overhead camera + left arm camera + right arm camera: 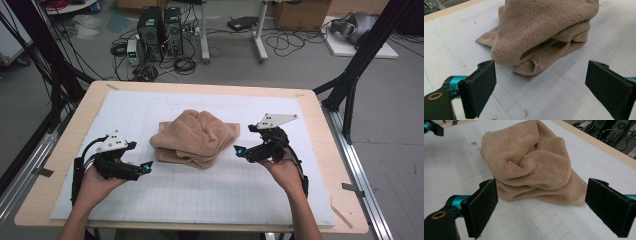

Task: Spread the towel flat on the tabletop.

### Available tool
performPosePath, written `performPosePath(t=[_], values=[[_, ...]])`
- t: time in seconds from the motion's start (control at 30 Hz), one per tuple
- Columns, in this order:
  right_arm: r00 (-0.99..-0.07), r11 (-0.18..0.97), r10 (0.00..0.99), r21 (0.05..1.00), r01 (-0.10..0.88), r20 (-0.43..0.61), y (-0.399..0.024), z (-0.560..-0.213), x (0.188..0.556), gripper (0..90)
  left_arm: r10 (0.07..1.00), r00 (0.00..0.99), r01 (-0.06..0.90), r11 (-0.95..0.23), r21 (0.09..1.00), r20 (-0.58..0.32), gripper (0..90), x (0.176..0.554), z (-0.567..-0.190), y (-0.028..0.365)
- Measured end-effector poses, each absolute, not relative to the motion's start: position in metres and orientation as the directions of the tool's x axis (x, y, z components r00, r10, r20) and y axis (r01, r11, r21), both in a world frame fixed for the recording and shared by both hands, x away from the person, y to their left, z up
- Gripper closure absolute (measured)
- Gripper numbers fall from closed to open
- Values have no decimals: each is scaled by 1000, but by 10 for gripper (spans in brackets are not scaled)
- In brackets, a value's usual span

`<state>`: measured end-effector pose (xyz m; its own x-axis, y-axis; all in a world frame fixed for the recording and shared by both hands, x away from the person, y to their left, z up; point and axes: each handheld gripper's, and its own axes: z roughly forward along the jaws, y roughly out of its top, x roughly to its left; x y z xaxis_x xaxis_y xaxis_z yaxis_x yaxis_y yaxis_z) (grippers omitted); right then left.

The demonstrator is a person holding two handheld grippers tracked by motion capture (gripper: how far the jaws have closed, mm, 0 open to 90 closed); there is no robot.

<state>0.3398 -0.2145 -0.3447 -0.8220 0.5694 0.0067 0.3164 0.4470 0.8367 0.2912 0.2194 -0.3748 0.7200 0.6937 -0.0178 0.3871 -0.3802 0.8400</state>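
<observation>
left tool [540,87], right tool [541,207]: both spread, empty | towel [195,137]: tan, fluffy, loosely bunched

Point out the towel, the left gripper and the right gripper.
tan towel [196,137], high view, on the top of its bunched middle.
left gripper [148,168], high view, midway between its fingertips.
right gripper [239,150], high view, midway between its fingertips.

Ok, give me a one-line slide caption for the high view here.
Two open hand-held grippers, left and right, flank a crumpled tan towel on the white grid mat.
</observation>
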Motion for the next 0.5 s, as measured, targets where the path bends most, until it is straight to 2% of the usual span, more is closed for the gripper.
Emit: performPosePath(t=[0.17,0.3,0.4,0.43,0.5], values=[[-841,466,541,826,318,19,-201,-351,349,157,683,730,380,-387,840,-16,143,299,-374,209],[-852,485,524,814,319,22,-187,-359,357,238,666,746,360,-397,844,-5,185,311,-375,194],[-860,497,510,811,308,14,-180,-363,361,278,665,747,354,-404,843,5,244,316,-378,189],[-874,499,485,812,304,30,-173,-369,366,350,667,745,348,-403,847,11,274,320,-380,185],[-878,506,478,805,309,36,-167,-375,370,364,664,748,346,-407,845,14,307,325,-383,181]])
